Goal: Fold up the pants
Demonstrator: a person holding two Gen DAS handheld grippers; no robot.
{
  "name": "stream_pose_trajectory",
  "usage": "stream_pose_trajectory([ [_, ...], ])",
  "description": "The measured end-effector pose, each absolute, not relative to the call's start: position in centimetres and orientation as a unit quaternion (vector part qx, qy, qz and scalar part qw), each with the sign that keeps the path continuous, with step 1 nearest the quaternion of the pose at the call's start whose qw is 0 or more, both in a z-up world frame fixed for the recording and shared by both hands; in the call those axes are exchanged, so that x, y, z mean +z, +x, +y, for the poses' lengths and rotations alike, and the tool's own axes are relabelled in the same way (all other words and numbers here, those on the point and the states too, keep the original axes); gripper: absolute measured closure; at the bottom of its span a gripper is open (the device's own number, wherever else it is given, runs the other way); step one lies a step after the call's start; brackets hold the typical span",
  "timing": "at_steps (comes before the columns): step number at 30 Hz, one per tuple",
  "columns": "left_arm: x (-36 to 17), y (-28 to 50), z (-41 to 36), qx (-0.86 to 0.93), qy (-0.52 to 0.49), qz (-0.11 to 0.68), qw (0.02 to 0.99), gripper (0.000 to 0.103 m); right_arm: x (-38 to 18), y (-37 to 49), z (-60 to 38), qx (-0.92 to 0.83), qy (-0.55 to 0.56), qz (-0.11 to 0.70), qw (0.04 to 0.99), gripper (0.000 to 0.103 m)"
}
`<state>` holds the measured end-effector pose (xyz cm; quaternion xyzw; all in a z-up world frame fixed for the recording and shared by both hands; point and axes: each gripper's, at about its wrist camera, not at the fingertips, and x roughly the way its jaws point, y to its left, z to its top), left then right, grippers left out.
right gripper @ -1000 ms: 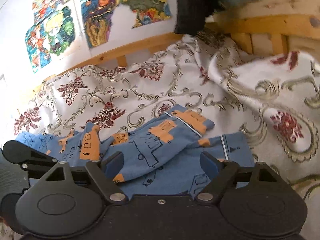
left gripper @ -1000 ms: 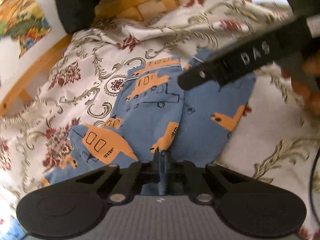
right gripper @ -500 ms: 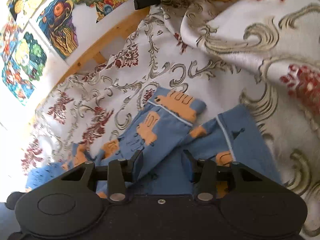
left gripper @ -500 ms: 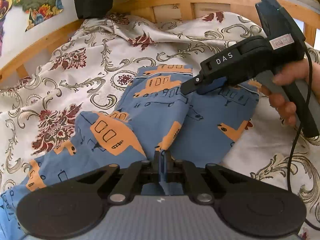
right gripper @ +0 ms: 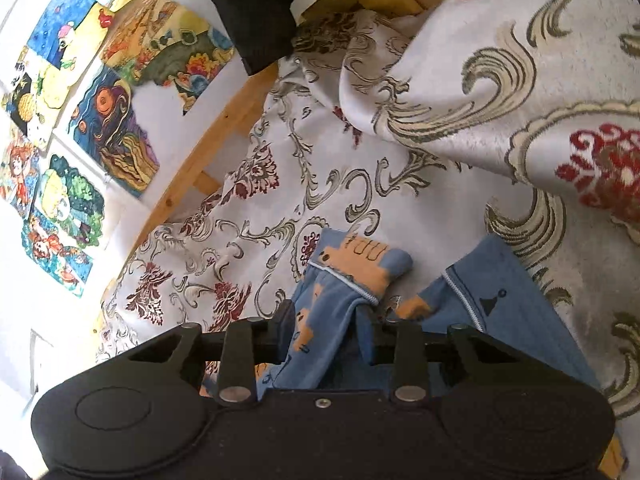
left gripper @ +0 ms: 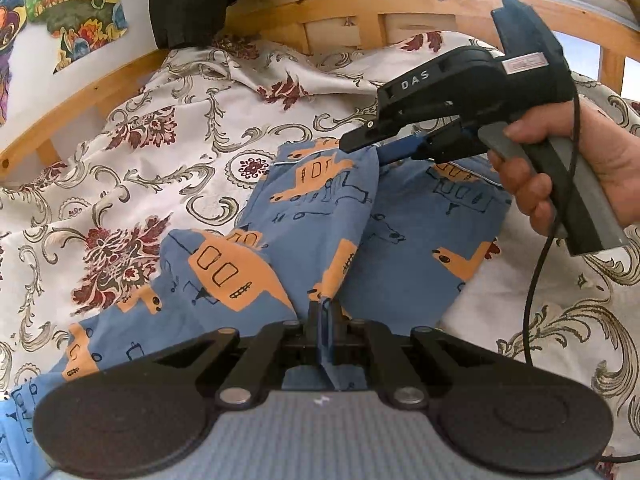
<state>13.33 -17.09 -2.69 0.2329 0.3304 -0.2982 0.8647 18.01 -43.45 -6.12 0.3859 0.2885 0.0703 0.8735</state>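
My left gripper (left gripper: 323,320) is closed tight on a fold of the blue pants (left gripper: 320,216), and my right gripper (right gripper: 328,332) pinches one leg of them near its cuff. The pants lie spread on the flowered bedspread (left gripper: 160,152), inside the wooden bed frame (left gripper: 100,92).

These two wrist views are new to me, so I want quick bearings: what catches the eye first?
Blue pants printed with orange vehicles lie mid-bed on a floral bedspread. The left claw is shut on a fold of them at the near edge, and the right claw, gripped by a hand, pinches a cuff. Colourful drawings cover the wall at left.
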Motion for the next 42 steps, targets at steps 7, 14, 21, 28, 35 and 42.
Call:
stream_pose_trajectory([
  [7,-2.5,13.2,-17.4,-0.289,0.237,0.328,0.868,0.1,-7.2,18.1,-44.0,0.044,0.396,0.28,0.873,0.102],
  [14,-2.2,13.0,-17.2,-0.281,0.223,0.322,0.876,0.1,-3.4,16.1,-41.0,0.03,0.229,0.232,0.945,0.103],
  [21,-1.8,12.0,-17.4,-0.317,0.2,0.31,0.874,0.1,-0.6,9.0,-36.4,-0.062,-0.007,0.173,0.983,0.103],
  [28,-3.9,10.6,-18.3,-0.346,0.227,0.318,0.853,0.1,-3.0,7.3,-38.0,-0.129,0.054,0.276,0.951,0.103],
  [35,-4.4,10.2,-18.6,-0.352,0.253,0.312,0.846,0.1,-3.9,6.8,-37.4,-0.143,0.051,0.305,0.94,0.103],
  [42,-4.6,9.5,-18.4,-0.367,0.269,0.307,0.836,0.1,-4.3,6.1,-37.5,-0.153,0.059,0.325,0.931,0.103],
])
